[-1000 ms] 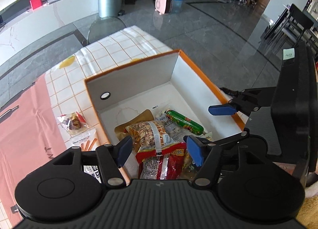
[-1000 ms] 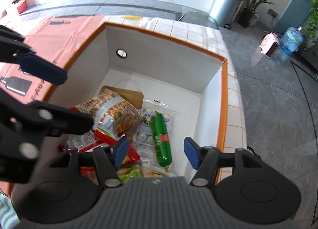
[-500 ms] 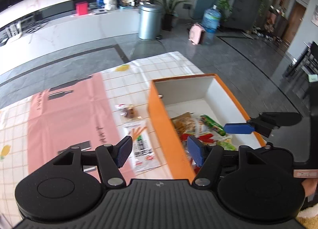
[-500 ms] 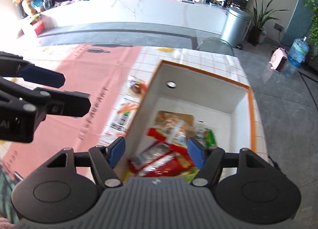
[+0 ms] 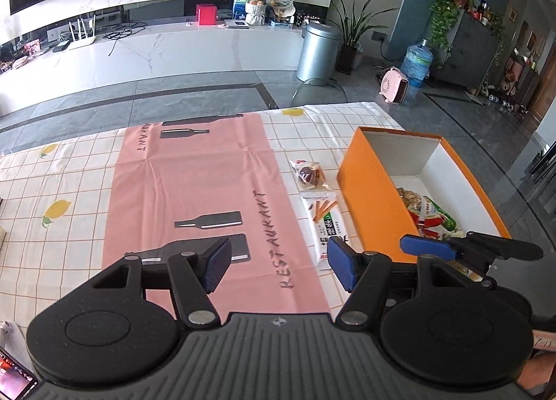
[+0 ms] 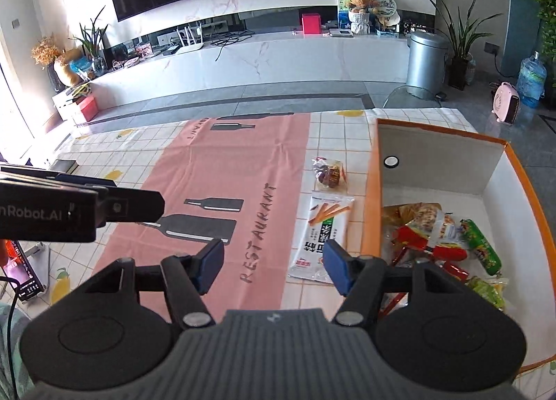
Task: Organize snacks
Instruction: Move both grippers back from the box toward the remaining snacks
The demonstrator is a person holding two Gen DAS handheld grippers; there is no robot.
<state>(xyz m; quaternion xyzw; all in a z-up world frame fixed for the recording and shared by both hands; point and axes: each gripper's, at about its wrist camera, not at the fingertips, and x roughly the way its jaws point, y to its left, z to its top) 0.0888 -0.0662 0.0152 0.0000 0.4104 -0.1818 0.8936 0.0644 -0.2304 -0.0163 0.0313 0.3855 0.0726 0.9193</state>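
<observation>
Snacks: two packets (image 6: 321, 236) outside box (image 6: 368, 212); our grippers (image 5: 278, 266) (image 6: 272, 266) spread, empty; flat wrapper may slip.

black ribbed housings, two round discs apiece, silver screws at the pivots. blue ridged pads (image 5: 217, 266) tip the black fingers. white "nrobot.ai" lettering marks the left gripper (image 6: 114, 207).

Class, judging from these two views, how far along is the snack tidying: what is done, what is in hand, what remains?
Done: several snacks lie in the orange box. In hand: nothing; left gripper and right gripper are open. Left: the long white packet and small clear packet on the tablecloth.
</observation>
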